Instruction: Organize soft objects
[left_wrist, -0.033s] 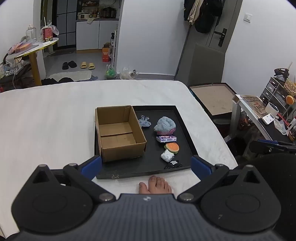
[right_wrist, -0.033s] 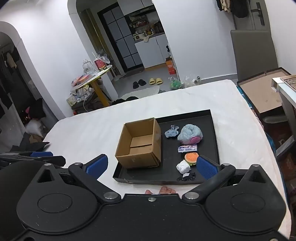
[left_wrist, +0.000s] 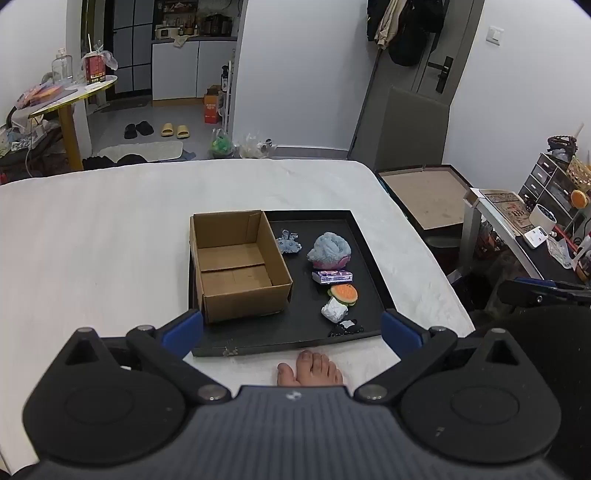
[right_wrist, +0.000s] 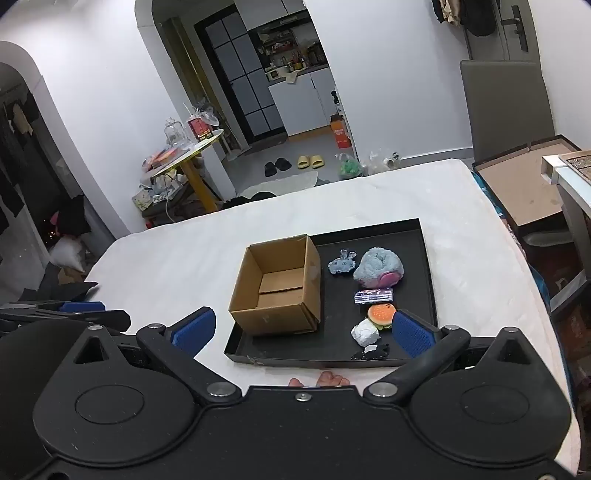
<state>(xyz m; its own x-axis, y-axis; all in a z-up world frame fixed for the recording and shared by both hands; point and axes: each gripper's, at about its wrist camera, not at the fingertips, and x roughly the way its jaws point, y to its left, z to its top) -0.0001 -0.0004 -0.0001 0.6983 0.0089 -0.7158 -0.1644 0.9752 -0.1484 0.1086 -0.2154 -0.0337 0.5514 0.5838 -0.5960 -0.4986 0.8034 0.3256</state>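
A black tray (left_wrist: 369, 254) (right_wrist: 428, 266) lies on a white bed. An empty open cardboard box (left_wrist: 236, 266) (right_wrist: 277, 284) stands in its left half. To the right lie a small blue toy (left_wrist: 289, 243) (right_wrist: 341, 264), a blue and pink plush (left_wrist: 329, 251) (right_wrist: 378, 267), a purple packet (left_wrist: 331, 276) (right_wrist: 373, 295), a burger toy (left_wrist: 344, 294) (right_wrist: 380, 314), a white lump (left_wrist: 334, 309) (right_wrist: 365, 331) and a black piece (left_wrist: 347, 328) (right_wrist: 371, 352). My left gripper (left_wrist: 291, 330) and right gripper (right_wrist: 301, 326) are open and empty, held above the tray's near edge.
A bare foot (left_wrist: 310, 371) (right_wrist: 321, 379) rests on the bed just in front of the tray. The bed's right edge (left_wrist: 443, 273) drops to a flat cardboard-lined box (left_wrist: 424, 195) and a cluttered desk (left_wrist: 535, 229). A yellow table (right_wrist: 184, 155) stands beyond the bed.
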